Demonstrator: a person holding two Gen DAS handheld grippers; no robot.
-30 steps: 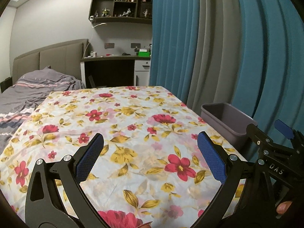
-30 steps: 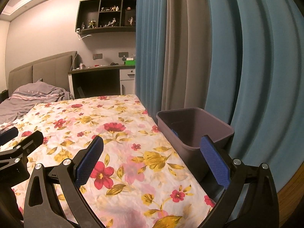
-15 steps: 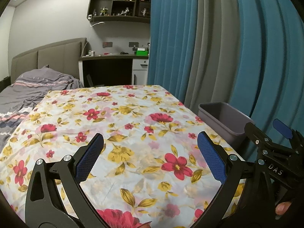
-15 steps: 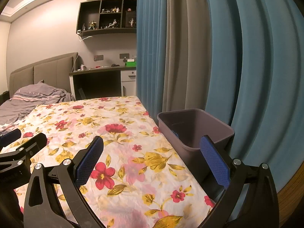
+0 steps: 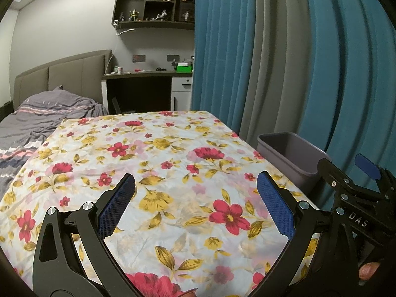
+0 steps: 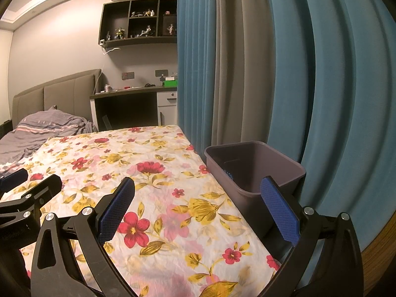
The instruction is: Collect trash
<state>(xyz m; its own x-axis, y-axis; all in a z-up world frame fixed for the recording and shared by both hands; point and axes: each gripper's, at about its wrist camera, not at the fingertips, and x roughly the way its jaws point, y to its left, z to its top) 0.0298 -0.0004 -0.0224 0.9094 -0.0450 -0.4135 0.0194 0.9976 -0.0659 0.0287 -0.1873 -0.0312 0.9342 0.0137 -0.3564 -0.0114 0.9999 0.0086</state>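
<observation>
A grey plastic bin (image 6: 257, 170) stands off the right edge of the table with the floral cloth (image 6: 153, 163); a small blue item lies inside it. The bin also shows in the left wrist view (image 5: 292, 156). My left gripper (image 5: 195, 205) is open and empty above the near part of the cloth. My right gripper (image 6: 198, 205) is open and empty over the table's right edge, its right finger in front of the bin. I see no loose trash on the cloth.
Blue and grey curtains (image 6: 272, 74) hang right behind the bin. A bed with a grey blanket (image 5: 37, 116) lies to the left. A dark desk (image 5: 138, 91) and wall shelves (image 5: 153, 7) stand at the back.
Both views have tilted up slightly, so the table and bin sit lower in frame. Both grippers stay open and empty.
</observation>
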